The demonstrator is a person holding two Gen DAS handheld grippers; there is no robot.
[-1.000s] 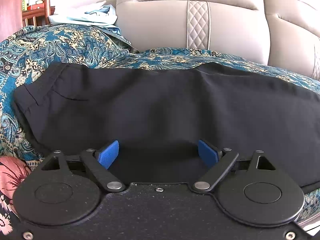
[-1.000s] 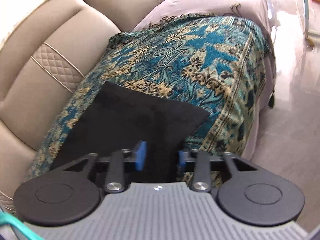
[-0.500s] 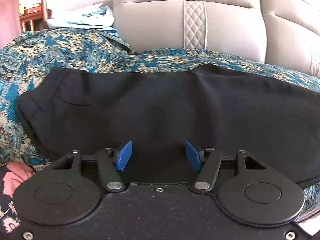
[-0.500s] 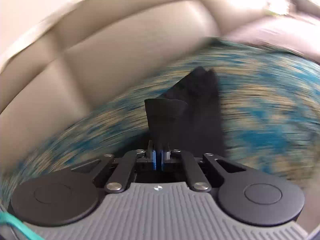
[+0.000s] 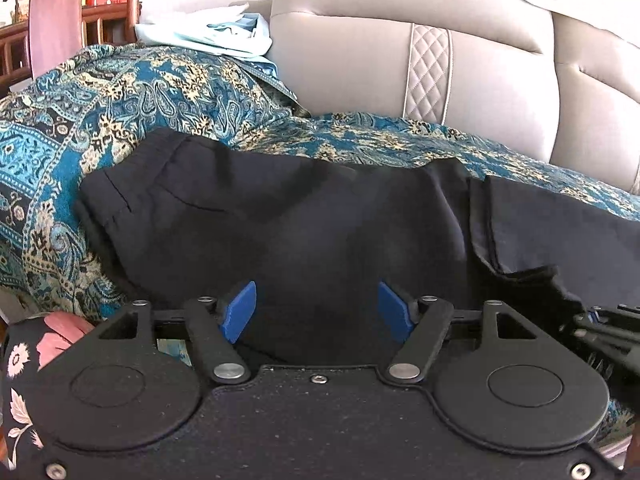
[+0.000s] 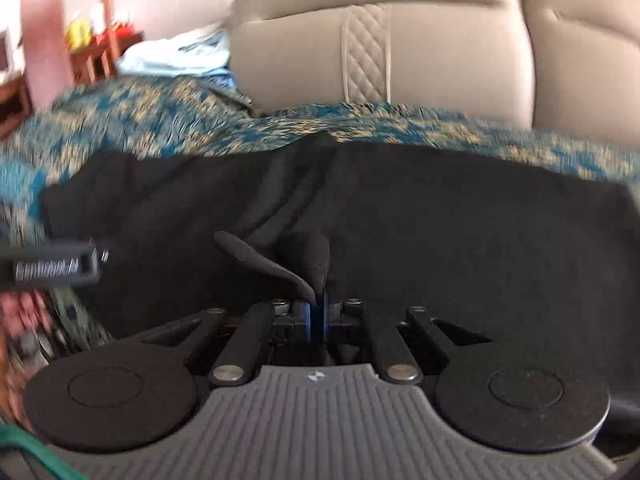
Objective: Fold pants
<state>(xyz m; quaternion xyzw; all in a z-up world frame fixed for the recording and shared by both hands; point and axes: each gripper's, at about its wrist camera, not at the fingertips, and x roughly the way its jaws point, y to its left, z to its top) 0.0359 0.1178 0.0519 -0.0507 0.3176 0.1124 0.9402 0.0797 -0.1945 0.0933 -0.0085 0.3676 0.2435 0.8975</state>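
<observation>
Right tongs pinching pants hem; left tongs spread over pants.

both wrist views sit low and close over the pants — angled down, facing the sofa back they share.

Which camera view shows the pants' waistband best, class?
The left wrist view: the waistband of the black pants lies sharp and unobstructed at the left. The right wrist view shows that end only as a motion-blurred dark edge.
</observation>
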